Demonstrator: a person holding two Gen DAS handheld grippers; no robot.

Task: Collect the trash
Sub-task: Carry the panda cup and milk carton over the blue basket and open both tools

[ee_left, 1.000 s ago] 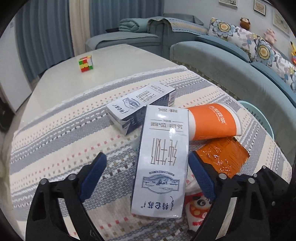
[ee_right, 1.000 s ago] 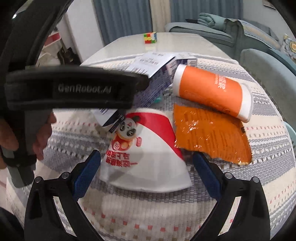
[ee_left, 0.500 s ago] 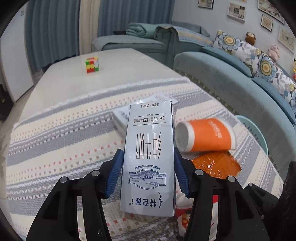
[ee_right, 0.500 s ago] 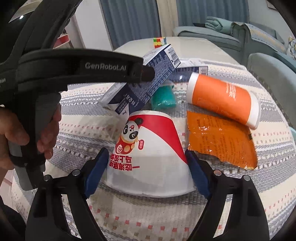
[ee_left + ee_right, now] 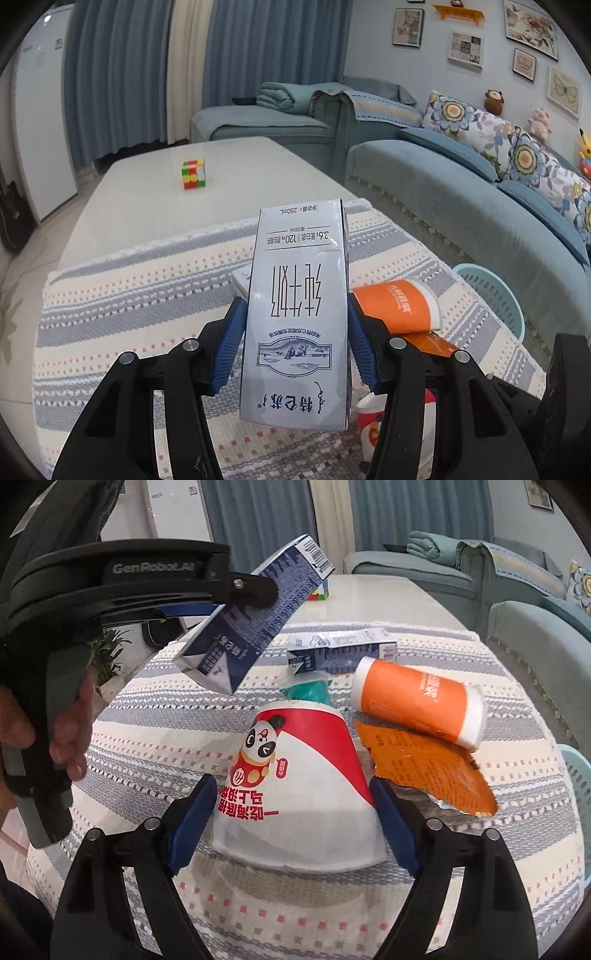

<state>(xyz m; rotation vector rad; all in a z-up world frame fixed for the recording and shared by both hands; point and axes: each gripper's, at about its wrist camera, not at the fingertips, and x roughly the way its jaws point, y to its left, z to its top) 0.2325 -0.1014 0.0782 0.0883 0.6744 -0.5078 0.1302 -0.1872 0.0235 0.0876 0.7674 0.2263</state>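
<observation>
We hold a milk carton (image 5: 297,314) in the left gripper (image 5: 295,343) and a paper cup (image 5: 295,797) in the right gripper (image 5: 293,825).

The left pads clamp the carton's sides, and in the right view it hangs tilted, clear of the striped cloth (image 5: 147,738) on the worktop (image 5: 147,184). The right pads press the upside-down cup's flanks near its rim; we cannot quite tell whether the rim has left the cloth. Beyond lie a second carton (image 5: 343,650), an orange cup (image 5: 417,699) on its side and an orange wrapper (image 5: 424,768), with a basket (image 5: 495,295) beside the worktop.
</observation>
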